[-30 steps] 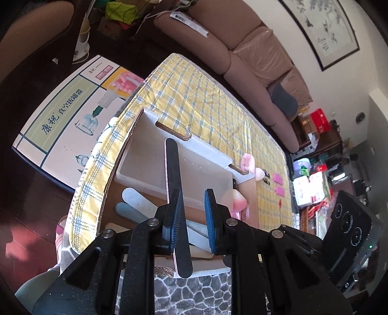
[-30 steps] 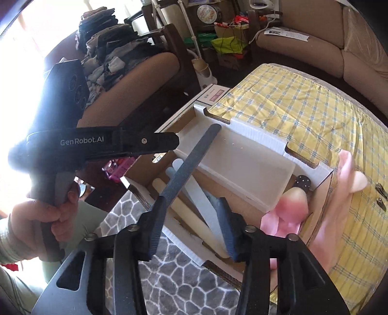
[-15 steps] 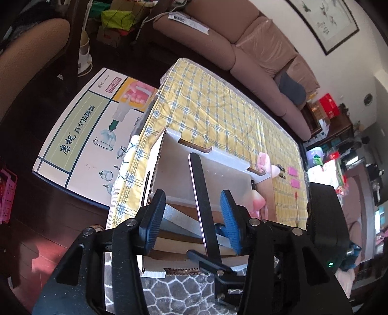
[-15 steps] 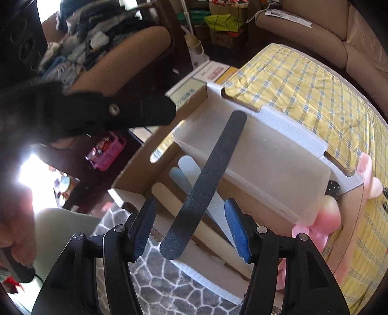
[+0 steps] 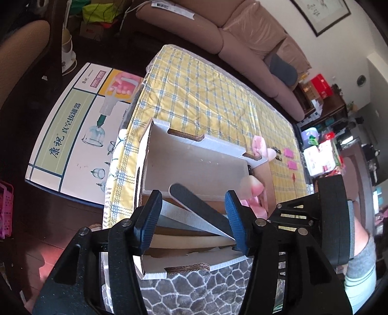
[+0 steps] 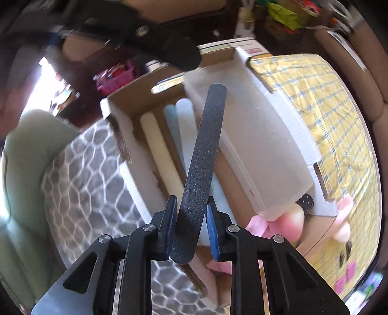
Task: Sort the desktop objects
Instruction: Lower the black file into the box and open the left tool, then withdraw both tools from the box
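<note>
The black nail file (image 6: 202, 167), long axis running away from the right gripper (image 6: 191, 224) over the cardboard box (image 6: 126, 135), was pinched at its near end by jaws just closing, while the left gripper (image 5: 192, 221), jaws just opening, was parted around it untouching.

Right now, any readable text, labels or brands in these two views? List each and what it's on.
"康祝 真空拔罐器": green band of the big printed box on the floor, left wrist view.
Small print on that box's pink label: too small to read.
Tag on the sofa: too small to read.
Wall picture: no legible writing.
Pink notes on the yellow cloth: no readable text.
Right wrist view: blurred, nothing legible.
</note>
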`<state>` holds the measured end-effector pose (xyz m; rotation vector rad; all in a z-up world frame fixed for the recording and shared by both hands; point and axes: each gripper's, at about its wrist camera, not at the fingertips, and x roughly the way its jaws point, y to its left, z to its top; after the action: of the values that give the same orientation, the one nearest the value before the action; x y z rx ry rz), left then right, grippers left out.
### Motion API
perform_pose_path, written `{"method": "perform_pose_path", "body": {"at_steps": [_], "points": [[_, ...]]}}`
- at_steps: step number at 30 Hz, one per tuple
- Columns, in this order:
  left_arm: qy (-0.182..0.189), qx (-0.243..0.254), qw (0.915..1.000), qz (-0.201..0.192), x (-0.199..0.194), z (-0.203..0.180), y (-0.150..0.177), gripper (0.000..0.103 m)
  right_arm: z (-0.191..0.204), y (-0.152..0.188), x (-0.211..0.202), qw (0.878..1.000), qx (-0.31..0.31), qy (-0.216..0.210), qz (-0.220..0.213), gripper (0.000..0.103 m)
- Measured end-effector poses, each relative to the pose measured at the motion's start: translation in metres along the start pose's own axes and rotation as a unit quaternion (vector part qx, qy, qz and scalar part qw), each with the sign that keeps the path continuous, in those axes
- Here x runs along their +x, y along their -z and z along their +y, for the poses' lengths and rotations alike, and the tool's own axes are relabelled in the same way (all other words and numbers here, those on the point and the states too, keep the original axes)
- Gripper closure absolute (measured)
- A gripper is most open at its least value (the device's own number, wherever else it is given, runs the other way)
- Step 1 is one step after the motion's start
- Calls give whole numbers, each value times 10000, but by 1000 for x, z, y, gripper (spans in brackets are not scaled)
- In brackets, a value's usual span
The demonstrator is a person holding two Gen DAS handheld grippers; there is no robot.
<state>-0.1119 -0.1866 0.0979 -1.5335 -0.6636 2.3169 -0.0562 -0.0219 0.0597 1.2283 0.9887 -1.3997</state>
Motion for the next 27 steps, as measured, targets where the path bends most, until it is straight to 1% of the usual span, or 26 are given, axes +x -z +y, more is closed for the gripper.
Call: {"method": "perform_pose_path", "body": {"at_steps": [2,5,6,9,11,12,14,15,16,18,19,20,22,23,24,26,27], "points": [[-5,-1,10000,15,0,1,-1,52,6,3,1,9985,-526,-23,136,80],[-28,-29,10000,60,3,4,-2,52,3,0,4,9956,-881,-189,240,80],[-30,-48,10000,82,4,5,-3,52,4,-2,4,9942,-1028,-179,246,80],[-41,-47,9999,131,7,6,-3,52,0,-10,9,9921,-1166,-164,440,79],[-48,-21,9998,166,10,4,-3,49,-1,-12,9,9918,-1190,-117,443,75],[-35,-2,9998,193,11,3,-3,47,-5,-12,8,9928,-1125,-105,398,72],[-21,58,9997,232,14,0,-3,44,-9,-14,-1,9957,-883,-143,229,56],[-22,98,9996,250,16,-2,-3,44,-14,-15,-4,9972,-732,-121,105,52],[-19,140,9995,274,17,-4,-2,43,-18,-13,-7,9985,-534,-114,-28,46],[-32,210,9992,327,20,-7,-1,39,-29,-6,-15,9995,-110,-53,-308,44],[-56,264,9990,343,21,-10,0,34,-32,-2,-18,9992,59,14,-406,43],[-92,321,9988,348,21,-12,1,29,-36,1,-21,9983,277,43,-518,40],[-218,473,9981,325,21,-19,5,24,-37,9,-26,9946,718,102,-739,33],[-304,548,9976,305,20,-22,7,21,-36,14,-27,9923,884,89,-861,32],[-367,607,9971,281,19,-25,9,20,-34,14,-29,9907,969,74,-955,31],[-490,733,9958,228,17,-31,13,10,-29,22,-31,9876,1127,71,-1092,26],[-558,797,9951,196,16,-34,16,7,-30,25,-33,9866,1188,80,-1113,25]]}}
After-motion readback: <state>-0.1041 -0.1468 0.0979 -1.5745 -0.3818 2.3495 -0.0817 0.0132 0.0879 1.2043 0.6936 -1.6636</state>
